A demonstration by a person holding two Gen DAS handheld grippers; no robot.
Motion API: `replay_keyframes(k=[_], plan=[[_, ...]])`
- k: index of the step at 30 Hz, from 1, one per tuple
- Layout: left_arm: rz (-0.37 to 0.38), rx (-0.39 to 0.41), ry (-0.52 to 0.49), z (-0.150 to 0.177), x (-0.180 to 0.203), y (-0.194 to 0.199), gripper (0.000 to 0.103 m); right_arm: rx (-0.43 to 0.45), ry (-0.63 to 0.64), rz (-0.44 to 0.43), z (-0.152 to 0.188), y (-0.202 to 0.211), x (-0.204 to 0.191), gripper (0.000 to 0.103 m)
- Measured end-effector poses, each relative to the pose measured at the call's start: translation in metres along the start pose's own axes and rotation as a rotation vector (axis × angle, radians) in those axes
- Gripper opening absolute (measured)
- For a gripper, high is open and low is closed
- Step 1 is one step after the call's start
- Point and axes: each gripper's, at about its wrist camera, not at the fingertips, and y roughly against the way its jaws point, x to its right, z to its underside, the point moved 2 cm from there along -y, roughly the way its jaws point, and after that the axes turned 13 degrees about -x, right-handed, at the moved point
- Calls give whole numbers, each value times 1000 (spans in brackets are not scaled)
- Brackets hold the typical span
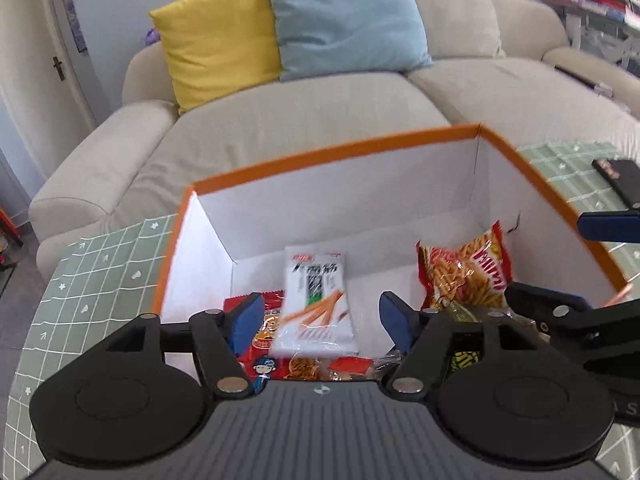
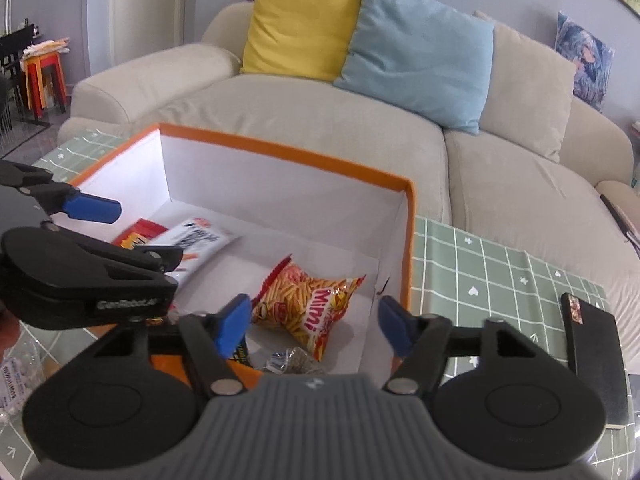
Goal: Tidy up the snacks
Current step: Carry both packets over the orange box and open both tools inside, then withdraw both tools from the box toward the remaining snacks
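Left tongs, left wrist view: left gripper hangs over the near edge of the orange-rimmed box, jaws spread wide, nothing between them.
Straight ahead of it: white snack packet lies flat on the box floor, just below and beyond the fingertips, long axis running away from the camera — so the jaws sit across its narrow width.
Also in that view: red packet tucked under the white one on the left, Mimi fries bag off to the right, a few small wrapped bits by the near wall, too hidden to count.
Right tongs, right wrist view: right gripper is also wide apart and empty, hovering over the box's near right corner.
Nearest to it: Mimi fries bag, crumpled, right between and beyond the fingers, long axis slanting.
Count there: one white packet, one red packet, one fries bag, one small foil piece — the black book-like thing sits outside on the green checked cloth.
Who's nearer: left for the white packet, right for the fries, I'd say.
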Motion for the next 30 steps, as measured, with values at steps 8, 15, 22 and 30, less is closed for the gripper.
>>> replay_keyframes(k=[8, 15, 22, 30], plan=[[29, 112, 72, 17, -13, 51, 78, 69, -55, -34, 10, 35, 0, 77], [31, 172, 97, 50, -24, 91, 78, 148, -111, -78, 32, 73, -1, 81], [64, 144, 168, 91, -39, 101, 81, 176, -159, -99, 72, 94, -10, 83], [62, 21, 180, 142, -42, 79, 81, 158, -146, -90, 123, 93, -32, 83]])
